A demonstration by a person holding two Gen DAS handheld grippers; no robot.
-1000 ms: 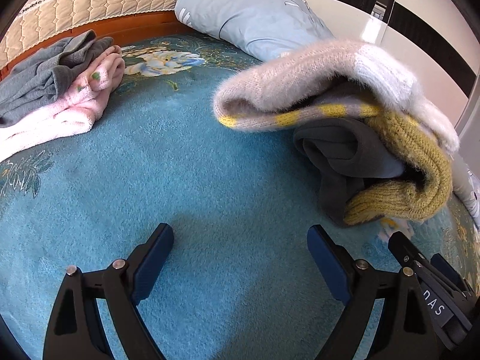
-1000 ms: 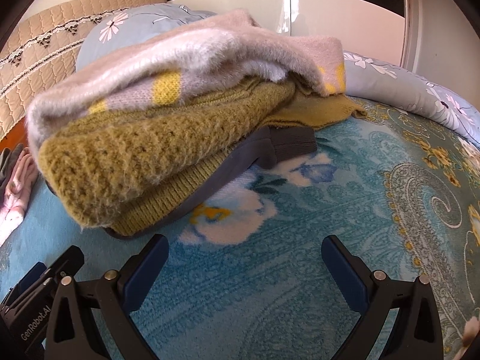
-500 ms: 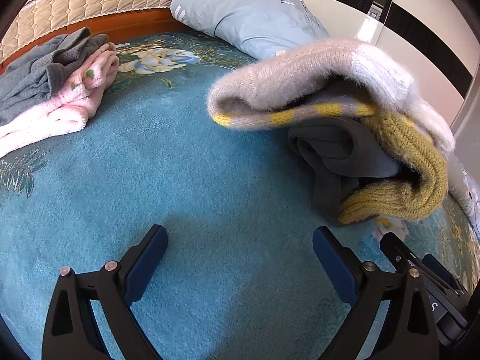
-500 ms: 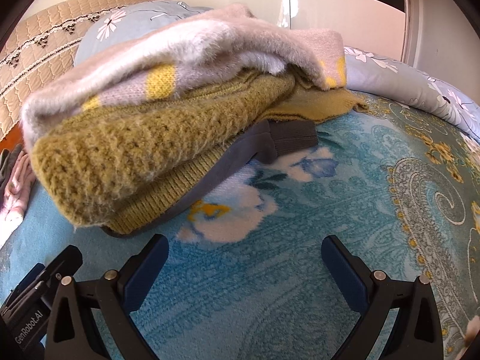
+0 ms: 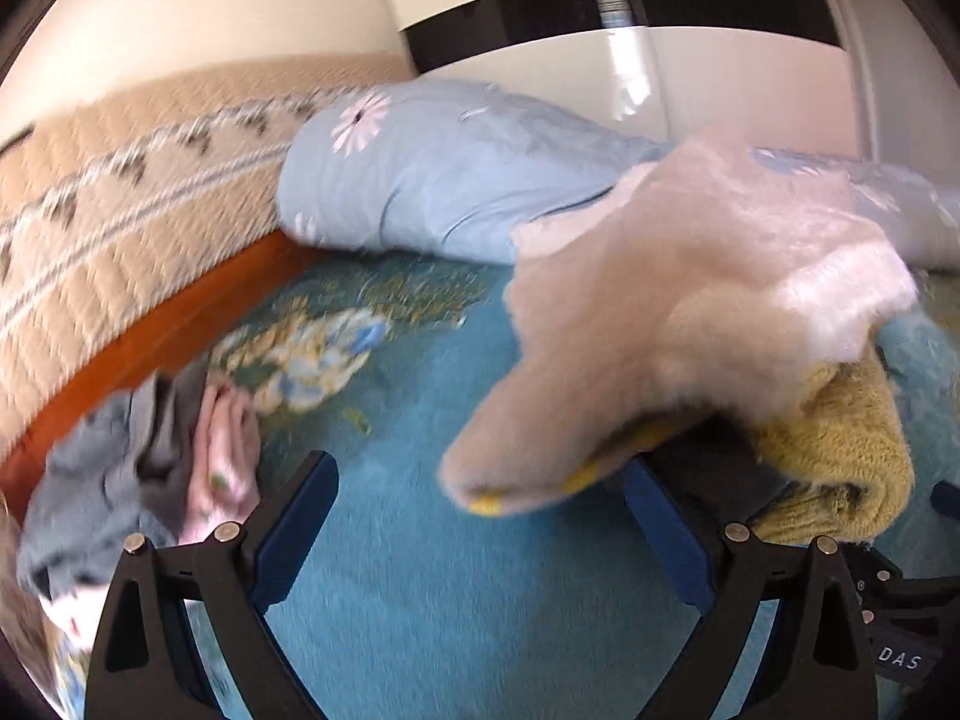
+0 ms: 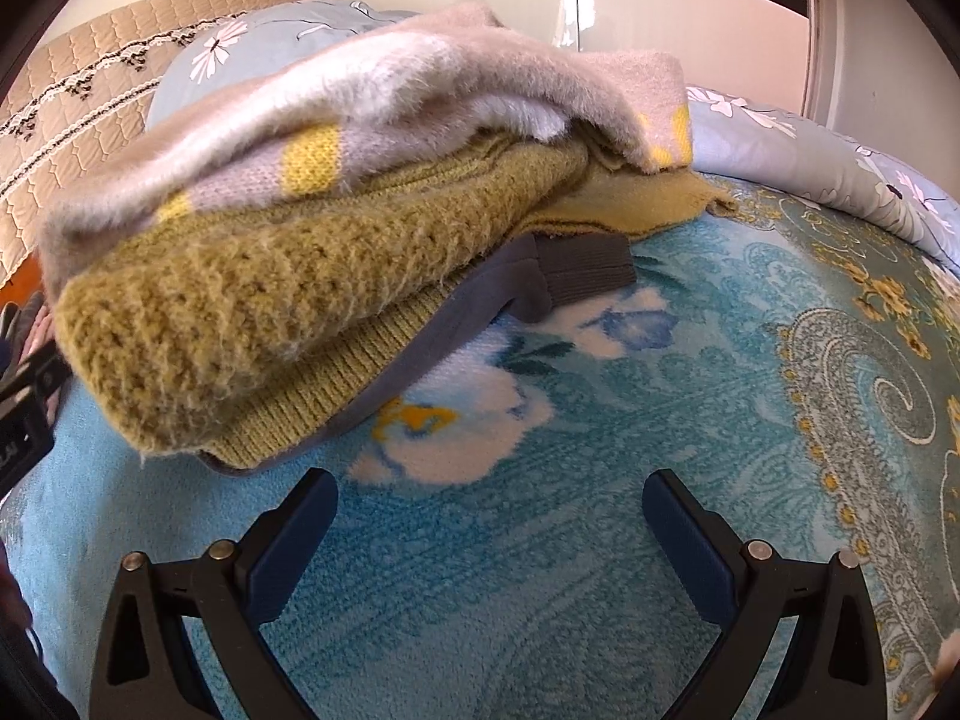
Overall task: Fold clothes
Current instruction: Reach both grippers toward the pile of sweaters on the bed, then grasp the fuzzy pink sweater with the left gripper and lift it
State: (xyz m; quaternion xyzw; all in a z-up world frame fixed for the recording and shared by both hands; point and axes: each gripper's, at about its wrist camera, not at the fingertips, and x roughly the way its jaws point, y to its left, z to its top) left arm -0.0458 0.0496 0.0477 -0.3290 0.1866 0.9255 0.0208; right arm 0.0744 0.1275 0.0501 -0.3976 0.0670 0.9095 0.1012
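Fuzzy knits make up the folded stack (image 6: pixel 336 228) sitting on the teal flowered blanket (image 6: pixel 600 480): a pale fluffy sweater (image 6: pixel 384 90) on top, a mustard sweater (image 6: pixel 288 294) under it, and a grey garment (image 6: pixel 540 282) at the bottom. The stack is toward the head of the bed, just in front of the blue pillow (image 5: pixel 444 180). The right gripper (image 6: pixel 489 516) has its jaws spread wide over bare blanket, holding nothing. The left gripper (image 5: pixel 480 510) is spread too, empty, its view blurry. A crumpled grey and pink pile (image 5: pixel 150 480) lies at the blanket's left edge, by the headboard (image 5: pixel 120 228).
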